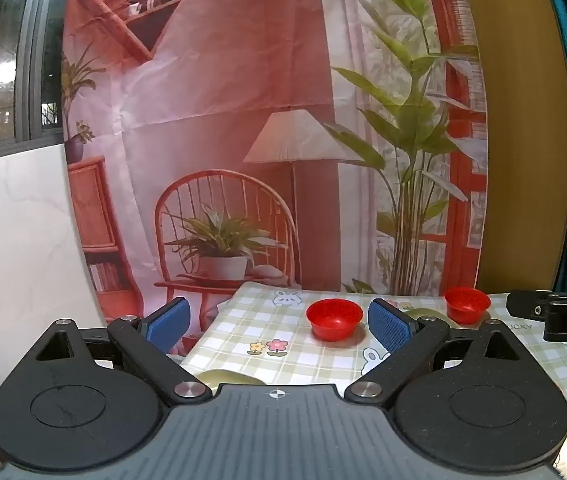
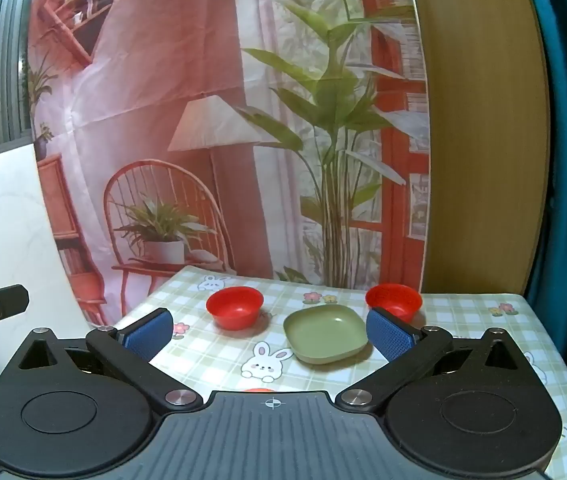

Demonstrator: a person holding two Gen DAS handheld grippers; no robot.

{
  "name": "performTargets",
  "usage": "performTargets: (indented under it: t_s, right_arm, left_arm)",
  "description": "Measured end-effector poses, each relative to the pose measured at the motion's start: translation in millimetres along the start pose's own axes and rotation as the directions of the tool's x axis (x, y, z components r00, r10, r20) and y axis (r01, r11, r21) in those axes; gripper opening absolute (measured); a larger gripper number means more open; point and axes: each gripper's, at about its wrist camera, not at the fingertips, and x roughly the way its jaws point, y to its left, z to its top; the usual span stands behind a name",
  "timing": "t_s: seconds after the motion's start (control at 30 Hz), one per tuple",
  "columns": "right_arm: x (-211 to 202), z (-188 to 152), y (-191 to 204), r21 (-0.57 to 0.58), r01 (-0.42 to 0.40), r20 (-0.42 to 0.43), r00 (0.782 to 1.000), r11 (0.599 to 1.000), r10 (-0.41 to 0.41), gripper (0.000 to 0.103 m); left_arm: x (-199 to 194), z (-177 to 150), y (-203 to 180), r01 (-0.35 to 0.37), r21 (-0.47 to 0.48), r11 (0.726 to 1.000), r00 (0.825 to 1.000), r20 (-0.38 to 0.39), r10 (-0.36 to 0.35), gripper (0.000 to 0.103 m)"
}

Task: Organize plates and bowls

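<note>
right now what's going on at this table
A person holds a two-finger gripper in each hand above a table with a checked cloth, and nothing is picked up yet. The left gripper and right gripper are both open and empty. On the cloth sit two red bowls, one to the left and one to the right, with a green square plate between them. All three stand apart, unstacked.
</note>
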Motion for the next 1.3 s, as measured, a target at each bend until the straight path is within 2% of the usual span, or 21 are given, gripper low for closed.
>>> performTargets:
  t_s: [1.3]
  right_arm:
    - [-1.0, 0.1, -2.6, -0.001, 0.001, 0.004, 1.000, 1.000, -0.001, 0.103]
  left_arm:
    - [3.1, 1.5, 1.2, -0.008, -0.021, 1.000, 1.000, -0.021, 0.007, 0.097]
